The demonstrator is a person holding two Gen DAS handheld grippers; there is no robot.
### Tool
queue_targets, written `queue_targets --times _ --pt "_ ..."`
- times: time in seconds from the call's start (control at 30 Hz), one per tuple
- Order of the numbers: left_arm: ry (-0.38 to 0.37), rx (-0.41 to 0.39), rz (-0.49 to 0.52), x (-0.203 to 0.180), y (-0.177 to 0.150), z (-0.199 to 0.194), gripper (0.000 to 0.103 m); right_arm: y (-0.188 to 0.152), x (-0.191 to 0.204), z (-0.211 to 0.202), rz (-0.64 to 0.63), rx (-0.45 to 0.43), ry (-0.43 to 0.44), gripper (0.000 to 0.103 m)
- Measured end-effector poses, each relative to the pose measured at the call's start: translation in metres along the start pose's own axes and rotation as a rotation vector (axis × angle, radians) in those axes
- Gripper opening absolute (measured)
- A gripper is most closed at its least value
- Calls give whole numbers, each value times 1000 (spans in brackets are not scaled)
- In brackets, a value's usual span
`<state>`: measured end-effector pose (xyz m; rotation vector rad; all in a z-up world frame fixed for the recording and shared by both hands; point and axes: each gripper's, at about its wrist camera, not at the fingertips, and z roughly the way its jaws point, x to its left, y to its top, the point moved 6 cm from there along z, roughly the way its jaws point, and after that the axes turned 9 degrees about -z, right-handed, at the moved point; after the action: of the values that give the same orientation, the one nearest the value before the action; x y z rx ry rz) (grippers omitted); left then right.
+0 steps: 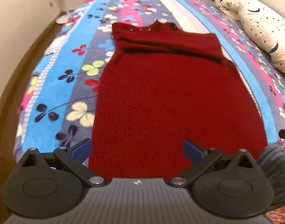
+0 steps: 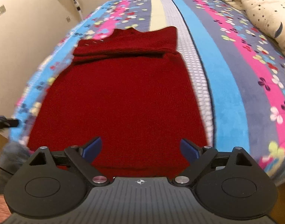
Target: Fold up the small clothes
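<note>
Sweater (image 1: 172,97), red knit, lies flat on the bed (image 1: 71,85), long axis running straight away from me, hem nearest. My left tongs (image 1: 136,150) and right tongs (image 2: 140,149) both spread, empty, equally near the hem.

the left tongs (image 1: 136,149) stand wide apart, blue pads (image 1: 82,149) on either side of the near hem of the red knitted garment (image 1: 170,97), nothing gripped. the garment lies flat on the bed (image 1: 54,85), collar toward the far edge, its sleeves folded across the upper part. a star-patterned pillow (image 1: 263,28) rests at the far right corner of the bed.
</note>
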<state>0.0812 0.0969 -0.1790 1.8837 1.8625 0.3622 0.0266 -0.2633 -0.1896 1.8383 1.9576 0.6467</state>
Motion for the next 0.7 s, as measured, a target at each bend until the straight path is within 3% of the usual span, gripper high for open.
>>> queue_targets --times 0.13,0.33,0.43,0.53,0.63,0.67,0.7 --pt "-8 55 -30 31 12 53 103 -7 -66 58 138 87 -6 92" --pt "-91 277 -215 74 8 123 103 -22 -117 125 289 221 39 92" --pt "-87 290 -161 69 4 131 103 -27 -114 139 290 226 78 102" --pt "-116 340 -98 57 -5 130 103 -32 -96 135 183 242 124 98" --pt "-116 334 -113 54 -9 125 98 -41 -80 126 168 256 202 79" --pt "-103 322 -140 56 -7 122 81 -42 -77 123 149 250 185 60" --pt "-92 315 -155 58 -4 118 49 -43 -75 120 141 248 179 26"
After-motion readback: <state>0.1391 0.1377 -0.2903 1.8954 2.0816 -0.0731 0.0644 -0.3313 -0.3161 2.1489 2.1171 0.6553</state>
